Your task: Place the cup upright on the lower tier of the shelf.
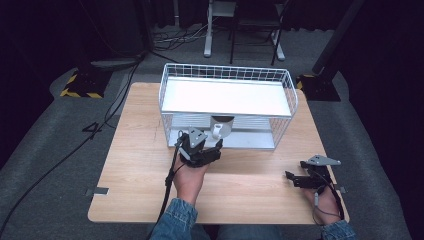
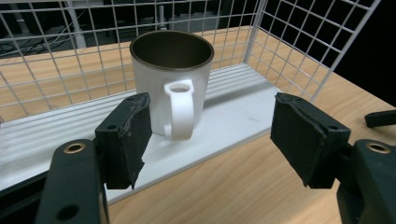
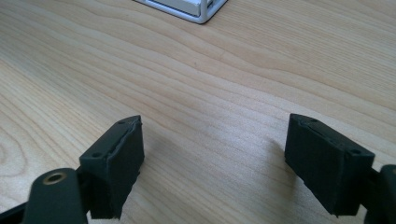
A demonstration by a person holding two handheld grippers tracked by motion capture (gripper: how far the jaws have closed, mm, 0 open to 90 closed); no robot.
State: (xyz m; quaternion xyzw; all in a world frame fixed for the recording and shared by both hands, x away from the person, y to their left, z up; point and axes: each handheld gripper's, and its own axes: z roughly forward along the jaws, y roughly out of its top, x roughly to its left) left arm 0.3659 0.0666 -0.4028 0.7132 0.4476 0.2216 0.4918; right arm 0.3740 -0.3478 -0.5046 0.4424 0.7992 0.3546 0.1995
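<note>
A white mug [image 1: 219,129] [image 2: 170,79] with a dark inside stands upright on the lower shelf [image 2: 238,107] of a white wire rack [image 1: 227,97], near the shelf's front edge. Its handle points toward my left gripper [image 1: 201,144] [image 2: 212,135]. That gripper is open just in front of the mug, with its jaws spread wide and nothing pressed between the pads. My right gripper [image 1: 295,170] [image 3: 215,158] is also open, low over the bare wood at the table's right front, with nothing between its pads.
The wooden table [image 1: 250,190] carries the rack at its far middle. The rack's solid white top shelf [image 1: 225,95] overhangs the mug. A corner of the rack base [image 3: 196,11] shows ahead of the right gripper. Cables trail off the table's left side.
</note>
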